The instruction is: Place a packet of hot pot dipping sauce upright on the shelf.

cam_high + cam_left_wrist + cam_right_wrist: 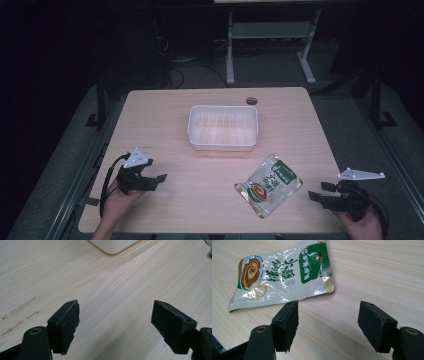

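- High view: the right tool (318,191) sits low over the counter (200,170) near its right front edge, jaws spread wide and pointing left toward the snack packet (268,185), just beside it but not touching.
- Right gripper view: the right tool (328,312) has bare wood between its two black jaws; the packet (284,275) lies flat just beyond the left jaw's tip, its green-topped end nearest, and nothing is gripped.
- High view: the left tool (153,175) is held near the left front corner, well apart from the packet, jaws pointing right.
- Left gripper view: the left tool (115,312) is also spread wide, holding nothing, with only wood grain between the pads.
- High view: a clear plastic tray (223,145) stands at the counter's middle, behind the packet and apart from both tools.
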`<state>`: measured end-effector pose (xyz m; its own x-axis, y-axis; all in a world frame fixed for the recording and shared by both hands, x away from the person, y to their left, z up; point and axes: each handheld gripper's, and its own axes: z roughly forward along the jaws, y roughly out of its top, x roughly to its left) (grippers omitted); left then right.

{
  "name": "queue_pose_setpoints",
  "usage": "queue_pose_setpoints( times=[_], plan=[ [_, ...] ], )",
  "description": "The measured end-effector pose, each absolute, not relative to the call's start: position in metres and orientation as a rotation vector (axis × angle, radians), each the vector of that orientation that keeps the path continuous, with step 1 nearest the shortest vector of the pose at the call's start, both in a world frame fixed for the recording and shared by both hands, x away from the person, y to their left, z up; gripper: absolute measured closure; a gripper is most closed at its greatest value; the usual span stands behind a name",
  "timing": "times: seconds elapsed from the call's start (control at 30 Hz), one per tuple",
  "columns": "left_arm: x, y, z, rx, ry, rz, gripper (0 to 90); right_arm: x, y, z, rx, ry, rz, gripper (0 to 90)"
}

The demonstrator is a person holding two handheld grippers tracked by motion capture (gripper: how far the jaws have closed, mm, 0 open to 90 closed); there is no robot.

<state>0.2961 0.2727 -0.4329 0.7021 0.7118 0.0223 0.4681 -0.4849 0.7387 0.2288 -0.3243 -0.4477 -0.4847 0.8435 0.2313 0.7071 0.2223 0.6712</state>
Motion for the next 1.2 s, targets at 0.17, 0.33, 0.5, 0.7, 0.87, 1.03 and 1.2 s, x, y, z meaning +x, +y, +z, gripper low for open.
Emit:
queue_pose_setpoints(
  times=[0.17, 0.33, 0.5, 0.7, 0.87, 1.03, 1.2],
  plan=[
    [0.294, 0.266, -0.434, 2.198, 0.863, 0.414, 31.3, 0.230, -0.323, -0.448, 1.492, 2.287, 1.105, 30.8],
    [0.290, 0.258, -0.433, 2.188, 0.836, 0.381, 35.5, 0.234, -0.323, -0.446, 1.506, 2.272, 1.113, 30.6],
    [0.286, 0.240, -0.434, 2.220, 0.804, 0.306, 43.1, 0.238, -0.322, -0.441, 1.514, 2.253, 1.137, 30.6],
    [0.286, 0.214, -0.438, 2.288, 0.758, 0.236, 48.1, 0.253, -0.312, -0.432, 1.489, 2.260, 1.156, 31.2],
    [0.286, 0.191, -0.438, 2.332, 0.696, 0.184, 55.0, 0.272, -0.299, -0.420, 1.444, 2.314, 1.118, 31.4],
    [0.283, 0.168, -0.431, 2.334, 0.615, 0.177, 59.0, 0.291, -0.287, -0.418, 1.458, 2.350, 1.119, 31.1],
    [0.282, 0.134, -0.420, 2.345, 0.518, 0.155, 62.8, 0.305, -0.277, -0.417, 1.463, 2.384, 1.102, 31.2]
  ],
)
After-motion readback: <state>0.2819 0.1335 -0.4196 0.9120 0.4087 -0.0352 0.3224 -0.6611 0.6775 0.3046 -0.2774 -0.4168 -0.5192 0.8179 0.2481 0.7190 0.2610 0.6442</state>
